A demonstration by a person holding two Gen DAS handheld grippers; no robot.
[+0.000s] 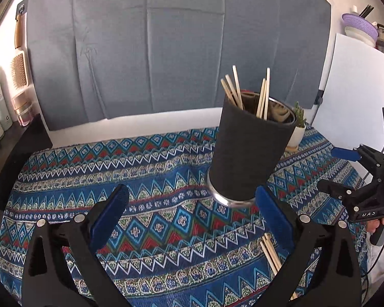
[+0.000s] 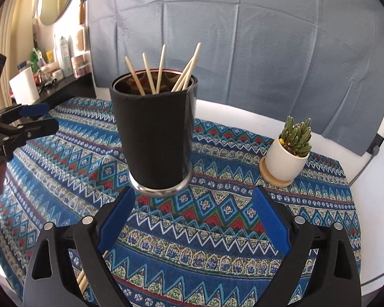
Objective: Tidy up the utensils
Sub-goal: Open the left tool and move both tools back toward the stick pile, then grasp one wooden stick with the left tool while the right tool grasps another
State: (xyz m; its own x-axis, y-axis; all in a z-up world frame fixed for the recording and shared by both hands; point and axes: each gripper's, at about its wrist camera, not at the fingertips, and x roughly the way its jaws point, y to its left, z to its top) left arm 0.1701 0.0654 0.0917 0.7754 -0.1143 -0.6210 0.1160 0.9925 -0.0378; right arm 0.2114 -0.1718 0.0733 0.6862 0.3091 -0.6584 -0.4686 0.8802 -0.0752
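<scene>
A black cup holding upright chopsticks stands on the patterned tablecloth just ahead of both wide-open, empty grippers, left and right, while loose chopsticks lie under the left gripper's right finger.

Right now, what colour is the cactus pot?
White pot; the right wrist view shows it best.

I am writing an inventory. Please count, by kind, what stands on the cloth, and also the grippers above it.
Holder: 1
Cactus pot: 1
Grippers: 2 (left gripper, right gripper)
Total: 4
Chopsticks overlap, so not counted.
</scene>
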